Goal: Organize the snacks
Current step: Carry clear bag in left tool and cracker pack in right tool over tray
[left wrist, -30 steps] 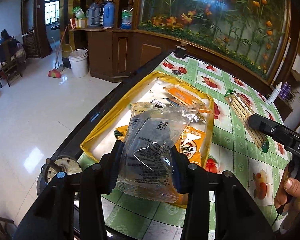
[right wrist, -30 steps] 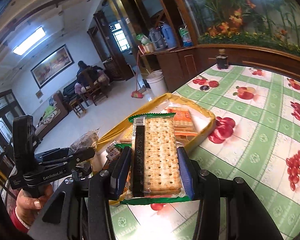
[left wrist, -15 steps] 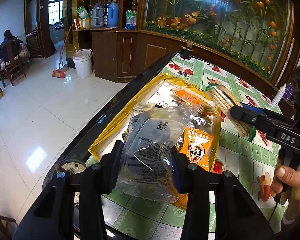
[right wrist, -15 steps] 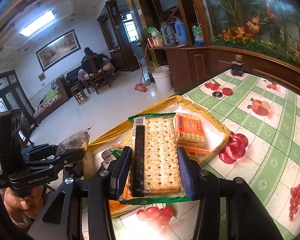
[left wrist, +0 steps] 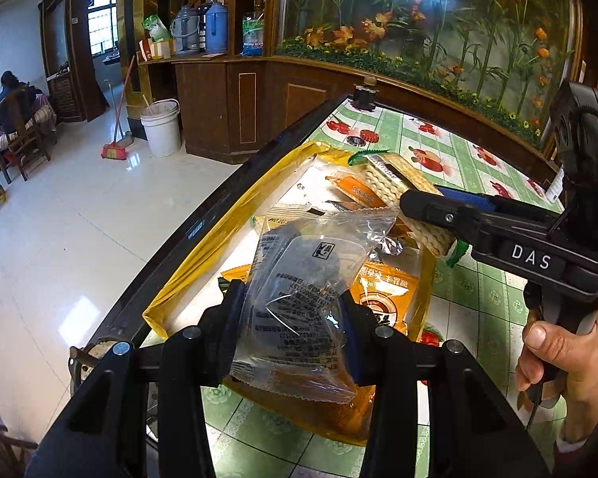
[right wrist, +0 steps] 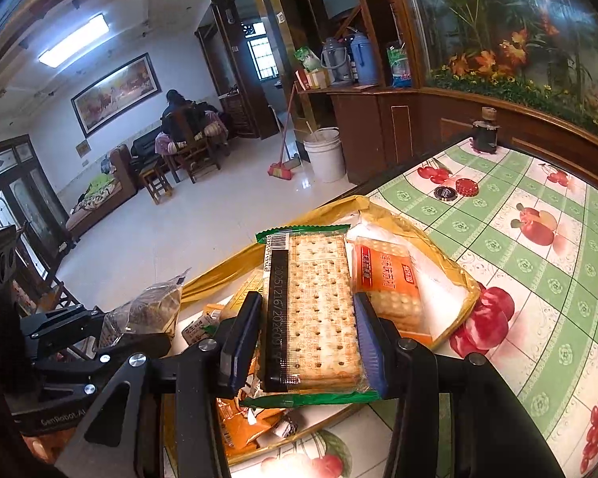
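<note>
Cracker pack in right gripper, over tray

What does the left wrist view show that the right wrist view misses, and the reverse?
Only the left wrist view: the person's right hand on its handle, and the clear packet's printed face.

Only the right wrist view: the cracker pack's barcode strip, a framed painting and a ceiling light.

Both: the yellow tray of snacks, the fruit-print tablecloth, the white bucket, and each gripper's jaws clamped on its packet.
</note>
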`<state>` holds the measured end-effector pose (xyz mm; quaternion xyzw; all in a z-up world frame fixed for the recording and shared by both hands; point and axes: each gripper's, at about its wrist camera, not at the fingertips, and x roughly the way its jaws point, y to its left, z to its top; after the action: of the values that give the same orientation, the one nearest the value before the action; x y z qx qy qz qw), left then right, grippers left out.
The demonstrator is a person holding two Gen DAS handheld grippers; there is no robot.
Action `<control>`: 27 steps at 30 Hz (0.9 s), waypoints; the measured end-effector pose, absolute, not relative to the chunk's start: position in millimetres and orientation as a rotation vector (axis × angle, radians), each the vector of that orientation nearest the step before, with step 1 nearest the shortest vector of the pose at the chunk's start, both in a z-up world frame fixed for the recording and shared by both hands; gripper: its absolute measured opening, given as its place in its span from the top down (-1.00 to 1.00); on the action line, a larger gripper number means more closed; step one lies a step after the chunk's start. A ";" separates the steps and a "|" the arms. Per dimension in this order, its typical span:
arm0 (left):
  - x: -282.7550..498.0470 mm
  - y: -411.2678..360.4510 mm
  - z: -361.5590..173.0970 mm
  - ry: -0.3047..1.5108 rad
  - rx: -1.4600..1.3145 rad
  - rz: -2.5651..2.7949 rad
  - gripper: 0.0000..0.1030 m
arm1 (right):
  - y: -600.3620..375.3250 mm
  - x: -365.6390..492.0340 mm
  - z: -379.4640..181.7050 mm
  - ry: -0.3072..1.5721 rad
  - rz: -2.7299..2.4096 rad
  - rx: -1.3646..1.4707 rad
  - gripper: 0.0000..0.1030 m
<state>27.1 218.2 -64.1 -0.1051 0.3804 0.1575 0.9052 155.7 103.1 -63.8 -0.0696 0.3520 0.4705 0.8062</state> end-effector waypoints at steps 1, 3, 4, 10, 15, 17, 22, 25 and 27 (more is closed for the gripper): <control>28.5 218.1 -65.6 0.789 -0.216 0.327 0.20 | 104.6 157.1 -64.9 0.754 1.007 -0.152 0.09; 30.3 217.9 -67.6 0.793 -0.212 0.332 0.20 | 106.8 158.6 -66.1 0.752 1.004 -0.161 0.09; 31.2 217.8 -68.1 0.795 -0.209 0.334 0.19 | 108.0 159.9 -67.0 0.753 1.004 -0.165 0.09; 35.2 219.4 -72.3 0.804 -0.197 0.350 0.19 | 114.6 163.4 -70.7 0.757 1.007 -0.182 0.09; 36.6 217.8 -74.1 0.807 -0.187 0.354 0.19 | 117.2 165.1 -73.4 0.759 1.008 -0.194 0.09; 37.1 217.4 -73.6 0.806 -0.186 0.354 0.19 | 117.2 165.7 -73.7 0.759 1.008 -0.196 0.09; 38.6 216.8 -73.6 0.806 -0.184 0.353 0.19 | 117.5 166.9 -73.9 0.757 1.006 -0.197 0.09; 38.9 216.8 -72.9 0.806 -0.182 0.356 0.19 | 118.9 168.5 -74.0 0.755 1.005 -0.202 0.09; 39.3 216.6 -72.7 0.804 -0.180 0.359 0.19 | 120.0 169.6 -74.6 0.756 1.005 -0.205 0.09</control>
<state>39.3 216.6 -72.7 -0.0871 0.3884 0.1736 0.9008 169.6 120.0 -74.6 -0.0956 0.3530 0.4692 0.8038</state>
